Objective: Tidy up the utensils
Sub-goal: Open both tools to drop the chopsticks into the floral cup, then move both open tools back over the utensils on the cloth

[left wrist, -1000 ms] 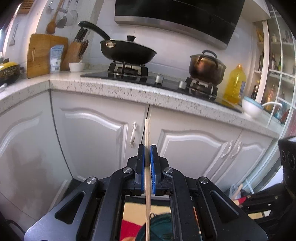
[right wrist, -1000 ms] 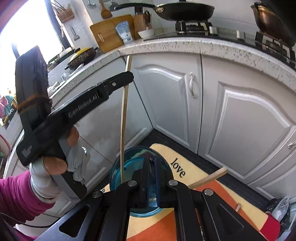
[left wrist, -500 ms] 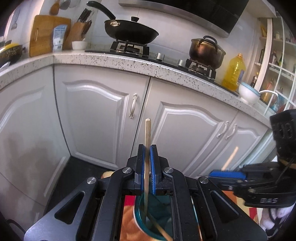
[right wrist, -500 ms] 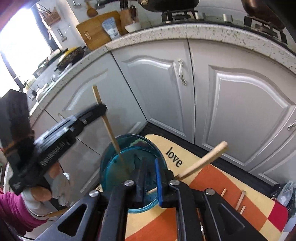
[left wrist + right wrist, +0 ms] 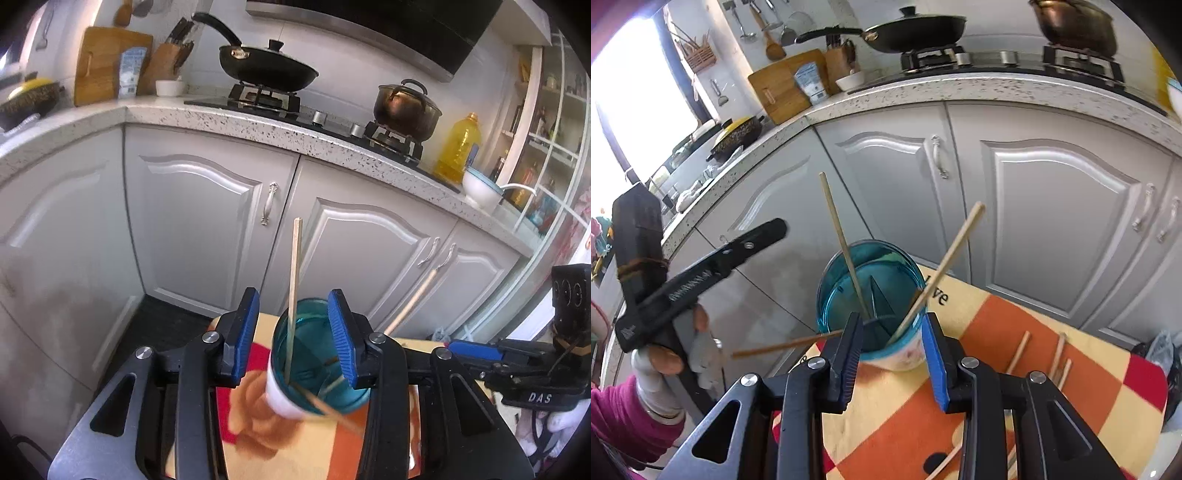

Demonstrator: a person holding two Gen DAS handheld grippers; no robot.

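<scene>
A blue cup [image 5: 314, 365] with a white base stands on the mat, just beyond my left gripper [image 5: 293, 297]. The left jaws are opening and stand wide apart, touching nothing. A wooden chopstick [image 5: 294, 273] stands free in the cup between them. A second chopstick [image 5: 413, 302] leans right. In the right wrist view the cup [image 5: 846, 291] holds both chopsticks [image 5: 840, 236] [image 5: 949, 258]. My right gripper [image 5: 892, 321] is opening just in front of the cup, its pads clear of it. A gloved hand holds the left gripper [image 5: 768, 232] at the left.
An orange, yellow and red mat [image 5: 997, 369] carries several loose chopsticks [image 5: 1019, 350] to the right of the cup. Another chopstick [image 5: 783, 345] juts left past its edge. White cabinet doors [image 5: 207, 229] and a speckled counter [image 5: 332, 144] with stove, pan and pot stand behind.
Both grippers were shut on chopsticks; their jaws have opened and the chopsticks now stand loose in the cup. Both views dropped closer to the cup.
</scene>
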